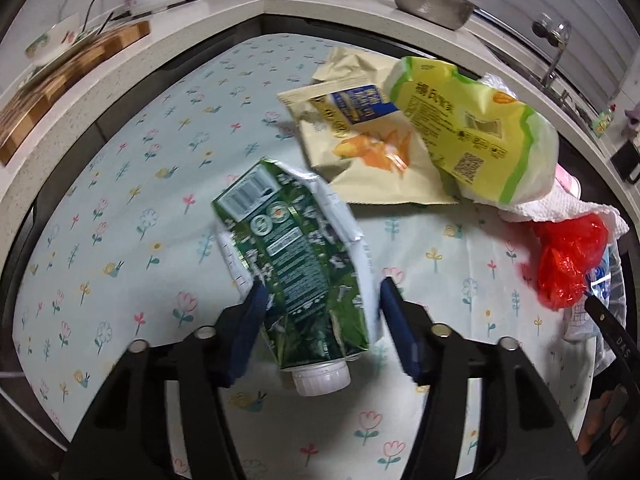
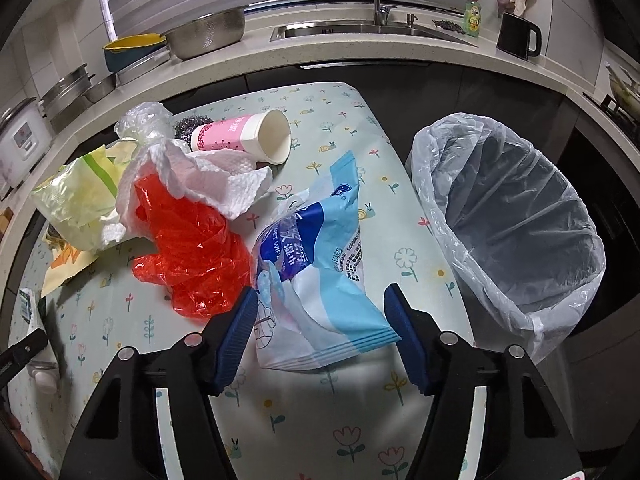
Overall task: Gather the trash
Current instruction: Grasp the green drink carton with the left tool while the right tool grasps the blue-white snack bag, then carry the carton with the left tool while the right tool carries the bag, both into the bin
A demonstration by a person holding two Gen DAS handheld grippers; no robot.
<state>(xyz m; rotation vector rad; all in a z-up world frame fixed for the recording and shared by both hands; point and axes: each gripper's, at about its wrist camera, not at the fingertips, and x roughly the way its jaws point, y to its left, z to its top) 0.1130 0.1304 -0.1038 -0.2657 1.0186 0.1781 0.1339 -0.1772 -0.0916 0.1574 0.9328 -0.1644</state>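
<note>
Left tongs (image 1: pixel 320 300): blue ribbed pads spread wide, straddling a crushed green carton (image 1: pixel 296 256), glossy, creased; white screw cap toward the camera, long axis running away up-left; whether the pads touch it I cannot tell. Right tongs (image 2: pixel 320 308): released, either side of a crinkled blue-white wet-wipe pack (image 2: pixel 316 276) lying on the floral tabletop (image 2: pixel 360 420). Clear-lined bin (image 2: pixel 516 220) just right.

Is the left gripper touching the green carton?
Cannot tell. In the left wrist view the green carton lies between the left gripper fingers, but motion blur hides whether the pads press it.
</note>
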